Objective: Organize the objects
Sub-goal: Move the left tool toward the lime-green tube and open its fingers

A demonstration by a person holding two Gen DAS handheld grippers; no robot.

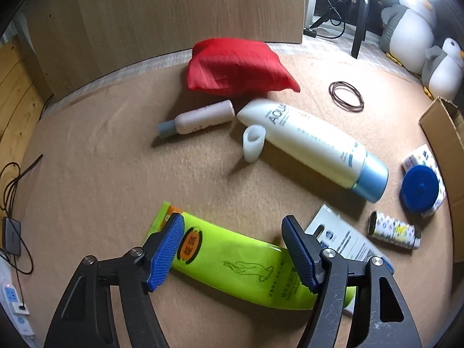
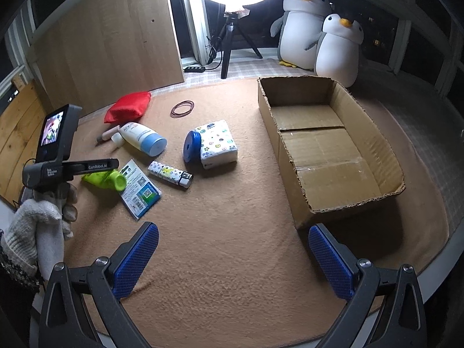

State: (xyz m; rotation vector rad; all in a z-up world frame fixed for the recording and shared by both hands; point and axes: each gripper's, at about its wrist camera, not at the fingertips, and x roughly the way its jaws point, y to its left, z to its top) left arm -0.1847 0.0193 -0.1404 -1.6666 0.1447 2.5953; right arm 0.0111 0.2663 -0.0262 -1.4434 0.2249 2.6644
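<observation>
Left gripper (image 1: 233, 250) straddles the green pack (image 1: 246, 264) on the mat, jaws part-open, pads not yet pressing; likely positioned for pickup. Right gripper (image 2: 233, 256) hovers wide, empty. Box (image 2: 388, 156) is empty, awaiting items.

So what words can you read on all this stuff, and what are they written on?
"AQUA": on the white bottle.
"GenRobot.AI": on the left claw's handle, seen from the right wrist view.
Green packet: printed characters, too blurred to read.
White card: small print and codes, too small to read.
Tissue pack: only little pictures and print too small to read.
</observation>
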